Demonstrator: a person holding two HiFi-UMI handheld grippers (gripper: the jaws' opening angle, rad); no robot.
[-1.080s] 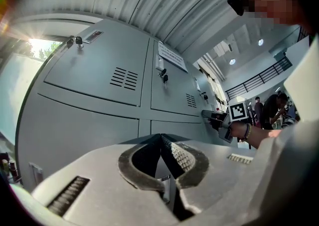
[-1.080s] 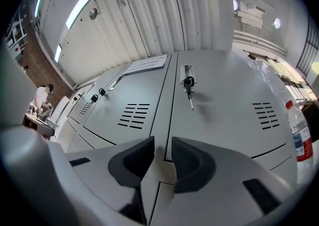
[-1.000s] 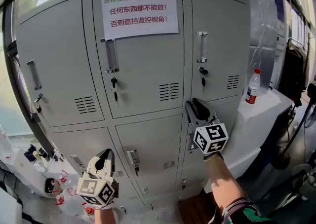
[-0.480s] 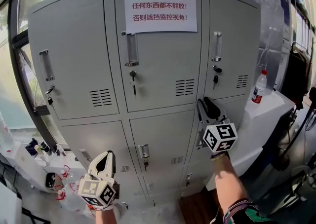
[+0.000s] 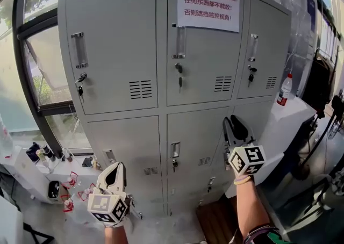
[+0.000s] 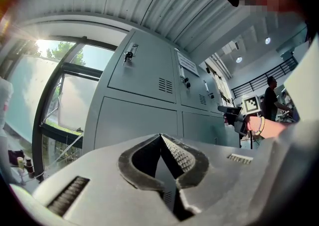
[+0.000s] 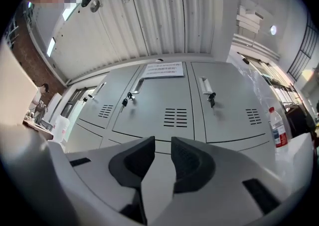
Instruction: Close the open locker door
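The locker cabinet [image 5: 118, 33] loses its top past the upper edge, and its lowest doors sit partly behind the left gripper [image 5: 115, 166] and right gripper [image 5: 233, 120]. Odds and ends [image 5: 54, 189] low on the left are too small to tell. The right forearm [image 5: 248, 205] runs off the bottom.

A workplace locker area: grey steel lockers [image 5: 161, 76] under a corrugated metal roof [image 7: 164, 16].

Left tongs [image 6: 160, 138] (tips together) face the grey lockers [image 6: 144, 75].
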